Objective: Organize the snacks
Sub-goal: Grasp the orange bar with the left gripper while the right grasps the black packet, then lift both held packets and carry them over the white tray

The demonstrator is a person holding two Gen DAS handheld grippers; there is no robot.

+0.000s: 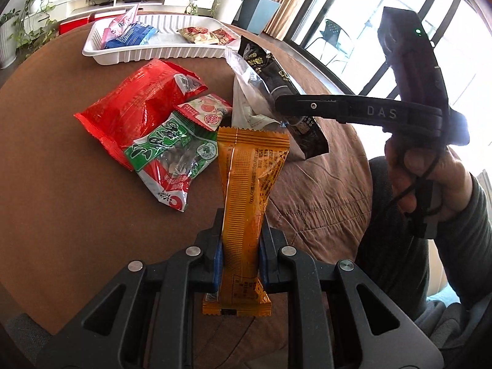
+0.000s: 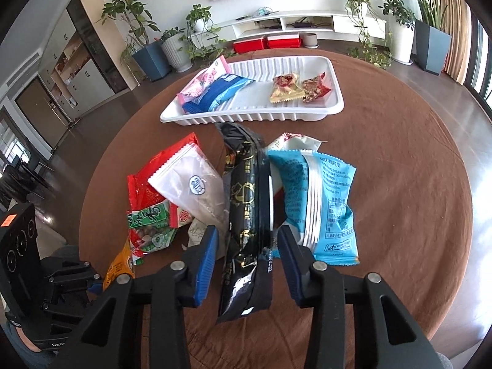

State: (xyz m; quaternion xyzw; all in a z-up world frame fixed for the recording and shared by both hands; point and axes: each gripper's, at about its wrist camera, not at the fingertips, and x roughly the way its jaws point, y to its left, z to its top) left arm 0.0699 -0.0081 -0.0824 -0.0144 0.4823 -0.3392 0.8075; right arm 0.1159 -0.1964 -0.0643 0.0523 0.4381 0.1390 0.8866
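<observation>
The orange snack bar (image 1: 246, 190) stands upright in the left gripper (image 1: 240, 264), whose blue pads (image 1: 216, 266) pinch its lower half from both sides; its bottom seal hangs below the jaws and its top edge covers part of the pile behind it. In the right wrist view only a corner of that orange wrapper shows at the lower left, beside the body of the left gripper.

The long black packet (image 2: 246, 224) lies between the fingers of the right gripper (image 2: 246, 246). Gaps show on both sides of it, so the pads are not pressing it; the jaws stand partly spread around it. Its near end is lifted toward the camera and its far end runs under other wrappers.

Beside it lie a light blue bag (image 2: 323, 203) on the right, a clear white pouch (image 2: 196, 190) on the left, a red bag (image 1: 135, 107) and a green packet (image 1: 175, 153) overlapping it. A small red-and-white packet (image 1: 206, 112) is half buried between them; its print is too small to read.

Farther back on the brown tablecloth (image 2: 415, 184) stands a white ribbed tray (image 2: 255, 117) holding a pink packet (image 2: 206, 81), a blue packet (image 2: 221, 92) and two small wrapped sweets (image 2: 298, 90). In the left wrist view a hand (image 1: 421, 178) grips the right gripper's handle, the sleeve cut off at the frame edge.
</observation>
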